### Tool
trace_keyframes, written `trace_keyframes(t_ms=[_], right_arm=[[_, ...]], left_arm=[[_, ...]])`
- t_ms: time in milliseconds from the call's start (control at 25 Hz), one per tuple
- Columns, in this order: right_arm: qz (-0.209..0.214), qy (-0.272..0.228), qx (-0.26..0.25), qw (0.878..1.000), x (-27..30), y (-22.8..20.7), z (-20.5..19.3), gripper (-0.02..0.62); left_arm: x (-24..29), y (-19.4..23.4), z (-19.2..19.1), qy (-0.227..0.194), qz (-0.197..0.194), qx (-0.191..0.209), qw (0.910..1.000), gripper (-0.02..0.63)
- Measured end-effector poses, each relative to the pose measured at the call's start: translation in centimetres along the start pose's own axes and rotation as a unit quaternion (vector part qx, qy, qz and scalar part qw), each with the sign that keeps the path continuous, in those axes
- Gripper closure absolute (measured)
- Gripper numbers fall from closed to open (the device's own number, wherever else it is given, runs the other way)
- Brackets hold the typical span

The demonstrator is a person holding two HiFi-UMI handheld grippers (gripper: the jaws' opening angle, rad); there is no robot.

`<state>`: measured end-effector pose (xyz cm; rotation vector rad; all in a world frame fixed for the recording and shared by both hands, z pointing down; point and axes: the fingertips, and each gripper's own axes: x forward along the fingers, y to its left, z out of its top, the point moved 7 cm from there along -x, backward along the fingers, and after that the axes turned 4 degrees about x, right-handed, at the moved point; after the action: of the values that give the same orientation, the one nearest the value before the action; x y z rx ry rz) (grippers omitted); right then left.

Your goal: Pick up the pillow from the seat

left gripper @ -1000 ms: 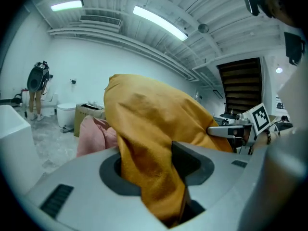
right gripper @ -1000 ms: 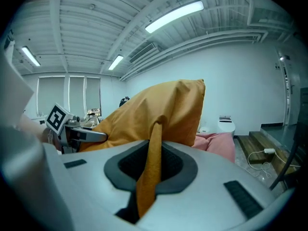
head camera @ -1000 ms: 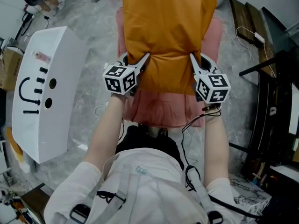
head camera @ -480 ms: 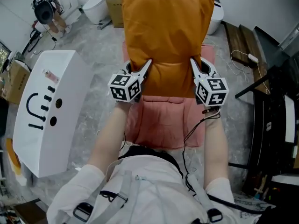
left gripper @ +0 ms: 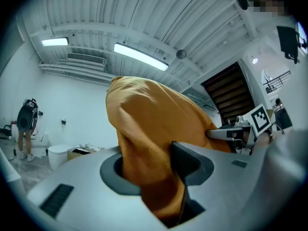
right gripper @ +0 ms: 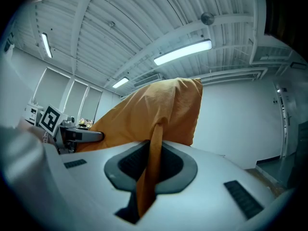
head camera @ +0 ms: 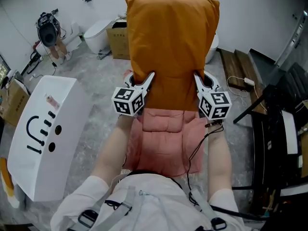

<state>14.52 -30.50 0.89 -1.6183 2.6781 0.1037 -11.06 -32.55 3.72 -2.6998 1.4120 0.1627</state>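
Grey marbled floor is surrounding the pink seat [head camera: 163,138]; over it the orange pillow [head camera: 171,47] is hanging upright, the left gripper [head camera: 150,78] and right gripper [head camera: 197,78] fingers each clenching its lower edge fabric.

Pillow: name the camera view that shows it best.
Head view: the whole orange pillow shows, held up over the pink seat by the left hand-held gripper and right hand-held gripper. The left gripper view shows one side, a thick fold between its jaws; the right gripper view, a thin pinched edge.
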Motion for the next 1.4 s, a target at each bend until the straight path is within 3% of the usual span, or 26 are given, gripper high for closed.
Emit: trace_keyframes(t_ms=[400,1400], right_arm=[[-0.003,-0.052,-0.027,0.998,-0.7,1.1,4.3,0.545],[0.002,-0.096,-0.043,0.994,-1.4,2.3,6.8,0.549]], left_arm=[[-0.8,0.1,4.3,-0.064,0.002,0.036,0.9973,0.410],[-2.3,0.0,7.1,-0.114,0.012,0.062,0.9914,0.411]])
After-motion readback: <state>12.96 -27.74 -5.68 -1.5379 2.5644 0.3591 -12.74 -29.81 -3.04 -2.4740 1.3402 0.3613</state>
